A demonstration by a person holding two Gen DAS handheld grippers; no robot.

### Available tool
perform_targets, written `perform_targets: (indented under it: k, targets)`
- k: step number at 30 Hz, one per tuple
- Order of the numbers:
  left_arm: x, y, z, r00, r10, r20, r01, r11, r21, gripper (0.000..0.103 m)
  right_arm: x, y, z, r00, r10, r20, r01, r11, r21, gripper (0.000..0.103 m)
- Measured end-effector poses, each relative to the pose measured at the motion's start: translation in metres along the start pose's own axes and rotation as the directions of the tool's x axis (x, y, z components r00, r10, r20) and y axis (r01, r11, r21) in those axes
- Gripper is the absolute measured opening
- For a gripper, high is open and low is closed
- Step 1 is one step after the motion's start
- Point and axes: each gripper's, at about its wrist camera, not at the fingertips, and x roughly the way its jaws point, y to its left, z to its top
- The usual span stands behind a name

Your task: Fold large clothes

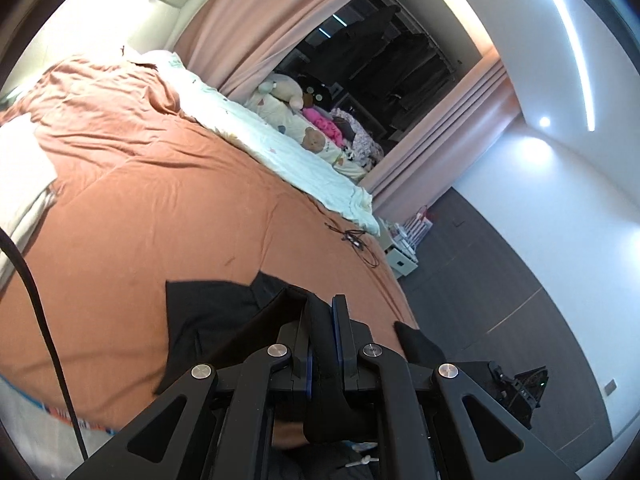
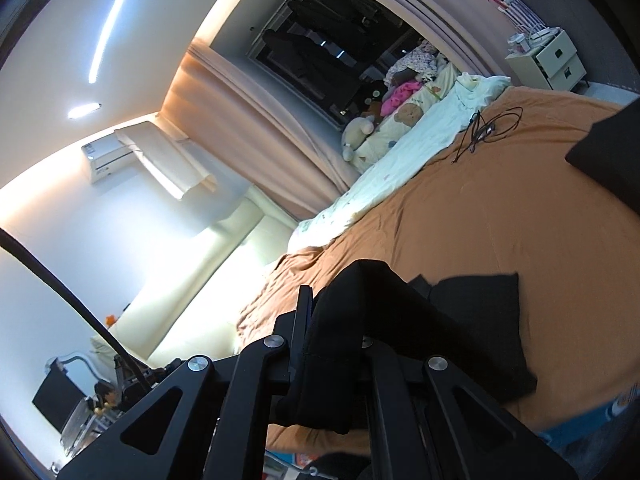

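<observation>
I've got both grippers clamped on the black garment (image 1: 212,320) — left gripper (image 1: 322,320) and right gripper (image 2: 336,312) each pinch a fold of it, lifted just above the orange bedspread (image 1: 160,208), the rest trailing on the bed.

Home bedroom, pretty clearly lived-in. Big bed (image 1: 160,200) under rust-orange duvet, pale printed quilt (image 1: 280,152) along far edge. Plush toys (image 1: 280,88) and bear-print pillow (image 1: 316,140) piled against dark window (image 1: 392,64), pinkish curtains (image 1: 248,20) both sides. Wall air conditioner (image 2: 108,158) up high, white bedside drawer unit (image 2: 556,60) at bed corner, cable (image 2: 488,124) loose on duvet. LED strip (image 1: 572,40) and spotlight (image 1: 544,122) in ceiling, grey wood floor (image 1: 500,280).
</observation>
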Motion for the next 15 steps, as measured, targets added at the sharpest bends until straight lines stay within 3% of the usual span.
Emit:
perform_targets:
  k: [8,15]
  targets:
    - [0.081,0.030,0.035,0.997,0.058,-0.051,-0.059,0.998,-0.023,0.008,0.083,-0.018,0.026,0.997,-0.058,-0.052,0.059,0.998,0.002,0.002]
    - [0.148,0.070,0.045,0.986,0.119,-0.119,-0.126,0.991,-0.049,0.008,0.150,-0.045,0.044,0.988,-0.115,-0.108,0.120,0.992,0.041,0.002]
